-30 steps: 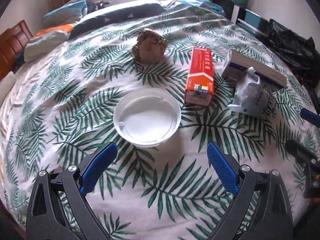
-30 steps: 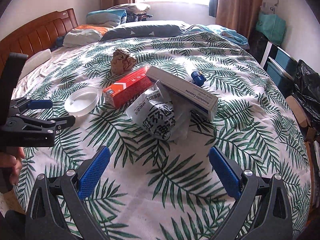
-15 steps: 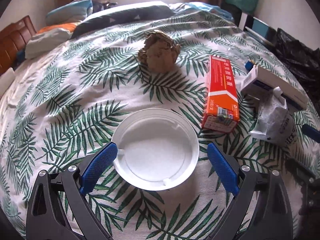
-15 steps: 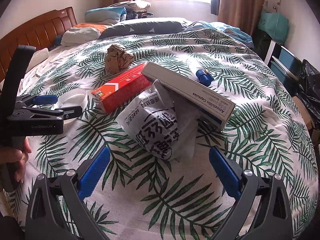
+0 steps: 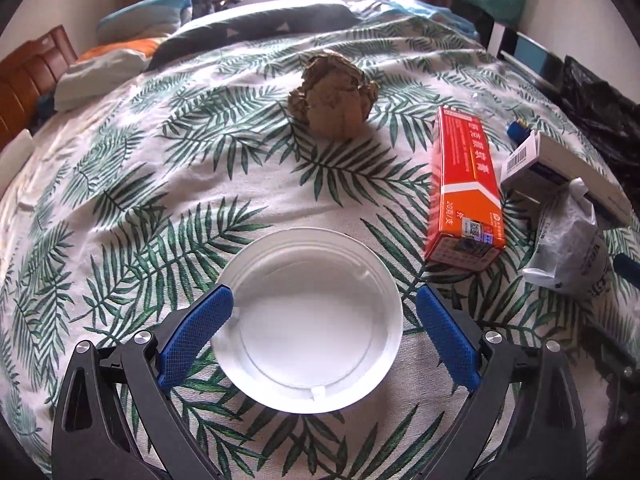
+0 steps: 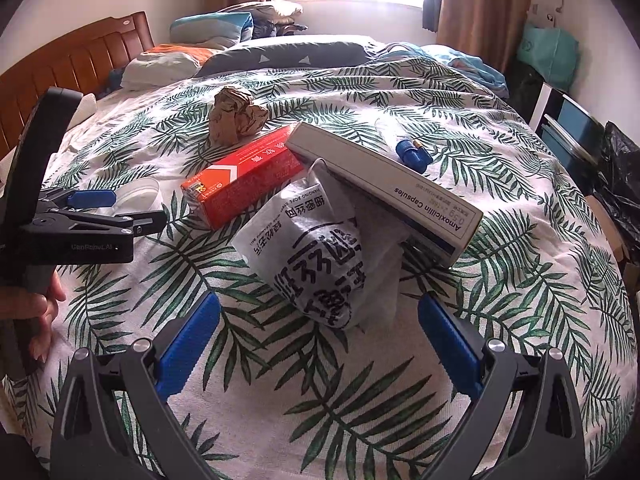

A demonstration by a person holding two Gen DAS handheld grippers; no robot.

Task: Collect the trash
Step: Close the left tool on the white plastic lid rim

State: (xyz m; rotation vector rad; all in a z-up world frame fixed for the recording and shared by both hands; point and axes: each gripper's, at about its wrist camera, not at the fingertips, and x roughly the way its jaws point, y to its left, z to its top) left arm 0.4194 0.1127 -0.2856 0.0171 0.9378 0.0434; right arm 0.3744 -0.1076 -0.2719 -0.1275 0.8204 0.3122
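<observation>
Left wrist view: crumpled brown paper far, orange box right, nothing blocking. Left gripper spread wide, low over leaf-print bedspread, straddling shallow white plastic lid; left pad touches rim. Right gripper spread, empty, facing printed white bag leaning on capsule box.

A bed covered in a white spread printed with green palm fronds carries a scatter of litter. A round white lid lies flat on the cover, with a crumpled ball of brown paper well beyond it. An orange carton lies lengthwise beside a long white medicine box (its label reads "Amoxicillin Capsules"), which rests tilted against a printed white bag. A small blue cap sits near the box. Pillows line the wooden headboard.
</observation>
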